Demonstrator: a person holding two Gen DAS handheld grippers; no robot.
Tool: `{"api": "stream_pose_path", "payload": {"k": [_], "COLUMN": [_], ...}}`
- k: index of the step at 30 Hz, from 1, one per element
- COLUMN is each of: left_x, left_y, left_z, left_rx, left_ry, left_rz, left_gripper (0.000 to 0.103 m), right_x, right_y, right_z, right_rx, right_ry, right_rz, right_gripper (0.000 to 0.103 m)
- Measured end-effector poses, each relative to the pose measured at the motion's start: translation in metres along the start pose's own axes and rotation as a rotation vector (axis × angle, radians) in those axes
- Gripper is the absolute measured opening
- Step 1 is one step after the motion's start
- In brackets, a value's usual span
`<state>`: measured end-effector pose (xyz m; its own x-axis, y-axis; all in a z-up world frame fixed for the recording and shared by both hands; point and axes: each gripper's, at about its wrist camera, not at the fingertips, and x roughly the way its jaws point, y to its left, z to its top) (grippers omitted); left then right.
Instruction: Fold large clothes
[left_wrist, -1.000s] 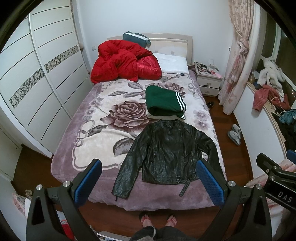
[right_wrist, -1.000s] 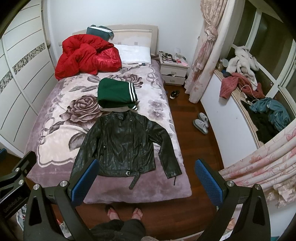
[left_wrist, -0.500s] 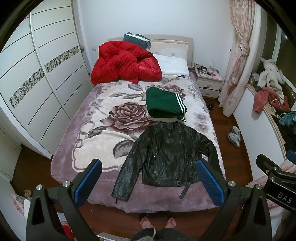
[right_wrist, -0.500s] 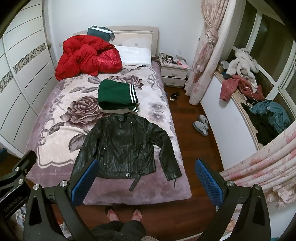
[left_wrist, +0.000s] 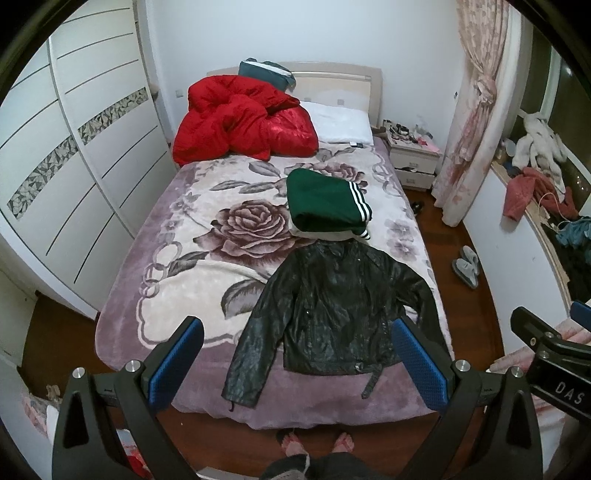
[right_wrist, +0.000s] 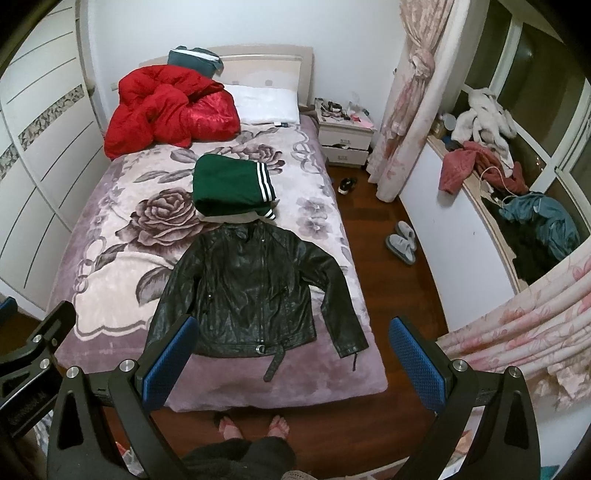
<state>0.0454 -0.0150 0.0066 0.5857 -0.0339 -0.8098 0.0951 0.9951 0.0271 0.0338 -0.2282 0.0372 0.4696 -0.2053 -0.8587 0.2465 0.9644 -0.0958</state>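
Observation:
A black leather jacket (left_wrist: 336, 310) lies flat, front up, sleeves spread, at the foot of the bed; it also shows in the right wrist view (right_wrist: 255, 291). A folded green garment with white stripes (left_wrist: 327, 206) sits just beyond its collar, also in the right wrist view (right_wrist: 232, 186). My left gripper (left_wrist: 295, 358) is open and empty, held high above the bed's foot end. My right gripper (right_wrist: 291, 354) is open and empty, also high above the foot end, to the right of the left one.
The bed has a floral blanket (left_wrist: 192, 236), a red quilt (left_wrist: 240, 118) and a pillow (left_wrist: 340, 116) at the head. A white wardrobe (left_wrist: 62, 155) is left. A nightstand (right_wrist: 345, 138), slippers (right_wrist: 402, 242), curtain (right_wrist: 406, 96) and cluttered sill (right_wrist: 498, 173) are right.
Both grippers have drawn back and up a little, so the bed and jacket sit slightly farther away in view. Nothing on the bed has moved.

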Motion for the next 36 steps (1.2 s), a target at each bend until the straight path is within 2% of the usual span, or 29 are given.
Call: {"api": "stream_pose_path", "payload": {"k": [3,6,10,12,15,18,21,24,26,28,30,31,32,34,36], "left_x": [0.035,0.080,0.151,0.201,0.267,0.337,0.400,0.454,0.484,0.502,0.519,0.527,0.534,0.542,0.545], "left_y": [0.001,-0.006,-0.017,-0.030,-0.046,-0.064,-0.072,-0.078,-0.081,-0.083,-0.086,-0.087,-0.087,-0.083,-0.083], "left_z": [-0.003,-0.002,-0.015,-0.022,-0.037,-0.056,-0.080,-0.104,-0.120,-0.131,-0.144,-0.149,-0.156,-0.167,-0.172], "left_rx": [0.028,0.043,0.060,0.073,0.080,0.085,0.071,0.068,0.065,0.072,0.085,0.088,0.083,0.080,0.089], "left_ry": [-0.014,-0.007,0.016,0.068,0.150,0.234,0.310,0.372,0.415,0.442,0.458,0.473,0.491,0.514,0.523], "left_rz": [0.022,0.050,0.089,0.112,0.143,0.177,0.191,0.226,0.244,0.254,0.264,0.269,0.268,0.270,0.271], "left_gripper": [0.103,0.103,0.103,0.103,0.103,0.103,0.103,0.103,0.103,0.103,0.103,0.103,0.103,0.103,0.103], "right_x": [0.032,0.085,0.180,0.237,0.337,0.423,0.511,0.579,0.610,0.623,0.632,0.638,0.643,0.644,0.636], "right_y": [0.006,0.001,-0.016,-0.033,-0.072,-0.119,-0.173,-0.214,-0.230,-0.224,-0.205,-0.199,-0.203,-0.222,-0.241], "right_z": [-0.003,-0.001,-0.010,-0.015,-0.030,-0.060,-0.097,-0.136,-0.156,-0.162,-0.167,-0.173,-0.183,-0.218,-0.256], "right_rx": [0.027,0.076,0.134,0.166,0.236,0.330,0.462,0.615,0.700,0.690,0.586,0.578,0.615,0.806,0.958], "right_ry": [0.004,0.038,0.130,0.187,0.283,0.368,0.440,0.520,0.525,0.510,0.532,0.554,0.576,0.596,0.601], "right_rz": [-0.009,-0.019,-0.054,-0.065,-0.096,-0.116,-0.096,-0.028,0.037,0.099,0.038,0.021,0.008,0.008,-0.038], "right_gripper": [0.103,0.103,0.103,0.103,0.103,0.103,0.103,0.103,0.103,0.103,0.103,0.103,0.103,0.103,0.103]}}
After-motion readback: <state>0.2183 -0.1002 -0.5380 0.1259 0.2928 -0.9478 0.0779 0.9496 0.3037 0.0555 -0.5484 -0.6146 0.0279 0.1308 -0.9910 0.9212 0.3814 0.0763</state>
